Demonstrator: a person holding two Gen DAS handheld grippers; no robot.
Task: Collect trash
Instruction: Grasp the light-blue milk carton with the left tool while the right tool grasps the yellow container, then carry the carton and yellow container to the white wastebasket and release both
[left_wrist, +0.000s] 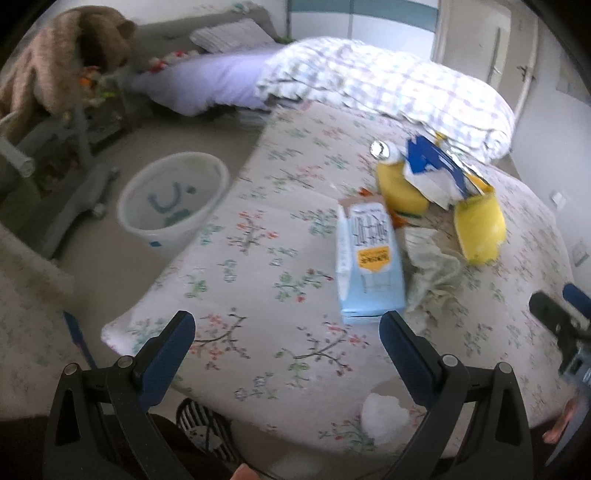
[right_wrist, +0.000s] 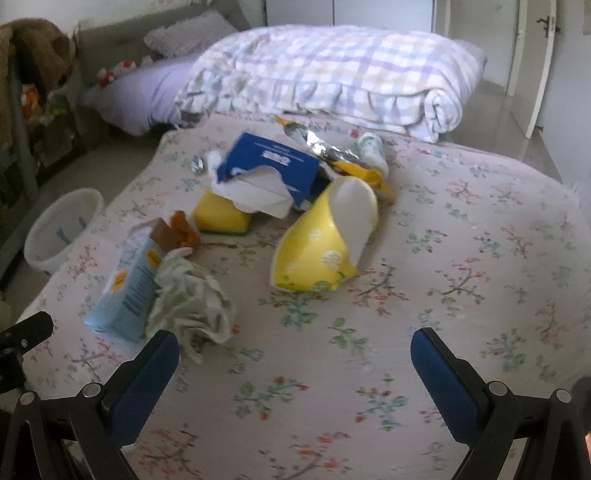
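Nearest the cameras, the left gripper (left_wrist: 288, 326) and the right gripper (right_wrist: 295, 345) both hover over the bed (right_wrist: 461, 295) with their blue-padded fingers spread wide and nothing between them. In the left wrist view a small white crumpled wad (left_wrist: 384, 413) lies on the floral sheet just ahead of the fingers, its outline soft with blur.

Past the grippers, the trash sits in a loose heap near the middle of the bed. A pale blue carton (left_wrist: 369, 258) lies flat; it carries black print and an orange label, but the writing is too blurred to read. A crumpled whitish cloth (right_wrist: 192, 295) touches its side. Beyond them lie a yellow pouch (right_wrist: 317, 247) with a white inside, a yellow sponge (right_wrist: 221, 216), and a blue tissue box (right_wrist: 269, 166) with white tissue spilling out; its white lettering is illegible. A silver foil wrapper (right_wrist: 325, 147) is partly hidden behind the box.

On the floor beside the bed stands a white bin (left_wrist: 173, 195). Furthest back, a checked blanket (right_wrist: 325, 74) lies bunched.
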